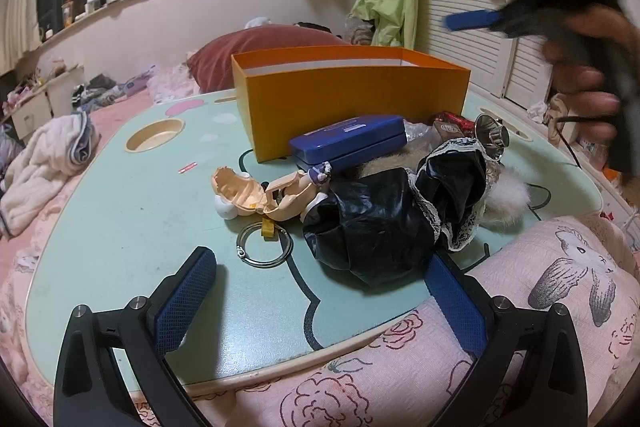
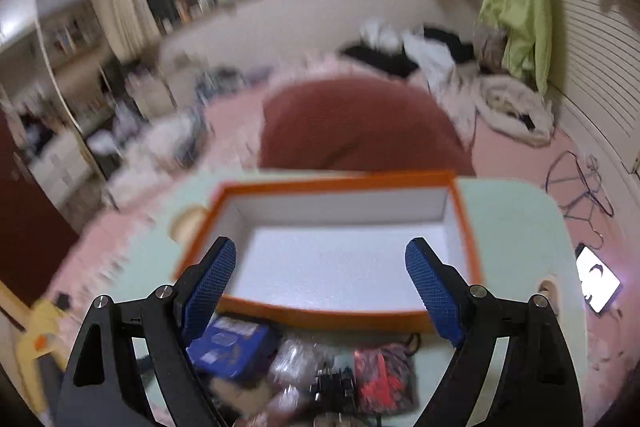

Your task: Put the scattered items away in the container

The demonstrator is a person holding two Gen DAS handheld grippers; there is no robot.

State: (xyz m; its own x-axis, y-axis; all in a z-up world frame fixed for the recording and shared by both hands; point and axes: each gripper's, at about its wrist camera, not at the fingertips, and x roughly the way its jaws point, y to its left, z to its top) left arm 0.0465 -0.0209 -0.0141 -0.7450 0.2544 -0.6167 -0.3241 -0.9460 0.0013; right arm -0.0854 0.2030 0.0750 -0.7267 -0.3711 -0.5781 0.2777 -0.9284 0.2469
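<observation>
Clutter (image 1: 384, 211) lay on the table (image 1: 132, 227) before the empty orange box (image 2: 344, 259); both tools, left (image 1: 320, 291) and right (image 2: 320, 279), gaped wide and empty, likely needing a first pick.

Orange box (image 1: 352, 107) upright, open — blue case (image 1: 348, 137), black garment (image 1: 384, 223) lying beside it.
</observation>
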